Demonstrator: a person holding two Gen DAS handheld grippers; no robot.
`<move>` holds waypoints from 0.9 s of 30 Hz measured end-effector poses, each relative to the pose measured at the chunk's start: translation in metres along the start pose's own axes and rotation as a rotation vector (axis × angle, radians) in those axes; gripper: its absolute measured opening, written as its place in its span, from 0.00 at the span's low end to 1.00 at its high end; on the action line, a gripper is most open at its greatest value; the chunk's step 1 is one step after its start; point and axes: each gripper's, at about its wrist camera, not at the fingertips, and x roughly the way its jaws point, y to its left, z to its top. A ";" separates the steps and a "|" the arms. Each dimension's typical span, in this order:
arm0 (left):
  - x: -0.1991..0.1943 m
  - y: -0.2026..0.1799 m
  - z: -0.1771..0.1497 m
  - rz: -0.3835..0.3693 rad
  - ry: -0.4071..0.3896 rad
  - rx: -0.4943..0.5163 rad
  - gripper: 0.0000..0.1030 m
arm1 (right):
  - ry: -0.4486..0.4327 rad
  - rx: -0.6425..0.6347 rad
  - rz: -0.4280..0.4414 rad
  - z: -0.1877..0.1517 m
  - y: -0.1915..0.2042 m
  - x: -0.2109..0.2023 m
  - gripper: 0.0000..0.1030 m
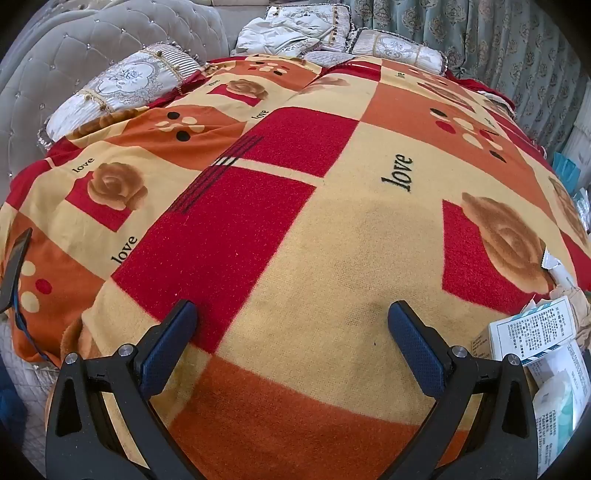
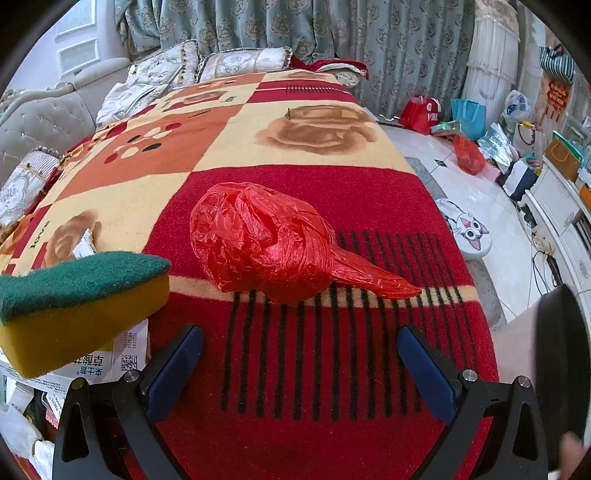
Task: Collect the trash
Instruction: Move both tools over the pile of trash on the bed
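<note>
Red plastic bag (image 2: 273, 243), crumpled and knotted into a ball with a twisted tail toward the right, lay on the red, black-striped patch of the fleece blanket (image 2: 332, 369). Sat just ahead of the right gripper (image 2: 300, 365), centred between its line of fingers but untouched. Jaws of that gripper stood wide apart, holding nothing, blue pads (image 2: 177, 373) facing inward. Green-and-yellow scouring sponge (image 2: 81, 306) rested to the left, on top of printed paper packaging (image 2: 110, 363), close beside the left finger.

Left gripper (image 1: 291, 347) hung over a cream and orange square of the same blanket (image 1: 314, 240), jaws likewise spread wide and empty. White printed cartons and wrappers (image 1: 532, 332) heaped at the right edge of that view, just beside the right finger. Dark phone-like slab (image 1: 14, 269) lay at the far left edge. Embroidered pillows (image 1: 122, 85) lined the tufted grey headboard (image 1: 74, 44) beyond; patterned teal curtains (image 2: 332, 33) hung behind.
</note>
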 end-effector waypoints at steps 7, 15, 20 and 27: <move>-0.008 0.002 -0.002 -0.005 0.020 0.013 1.00 | 0.000 0.000 0.000 0.000 0.000 0.000 1.00; -0.082 0.006 -0.003 -0.009 -0.123 0.001 1.00 | 0.000 -0.001 -0.001 0.000 0.000 0.000 1.00; -0.126 -0.007 -0.013 -0.060 -0.180 0.022 1.00 | 0.000 -0.001 -0.001 0.000 0.000 0.000 1.00; -0.167 -0.036 -0.028 -0.094 -0.252 0.077 1.00 | 0.031 -0.039 -0.005 -0.004 -0.001 -0.012 1.00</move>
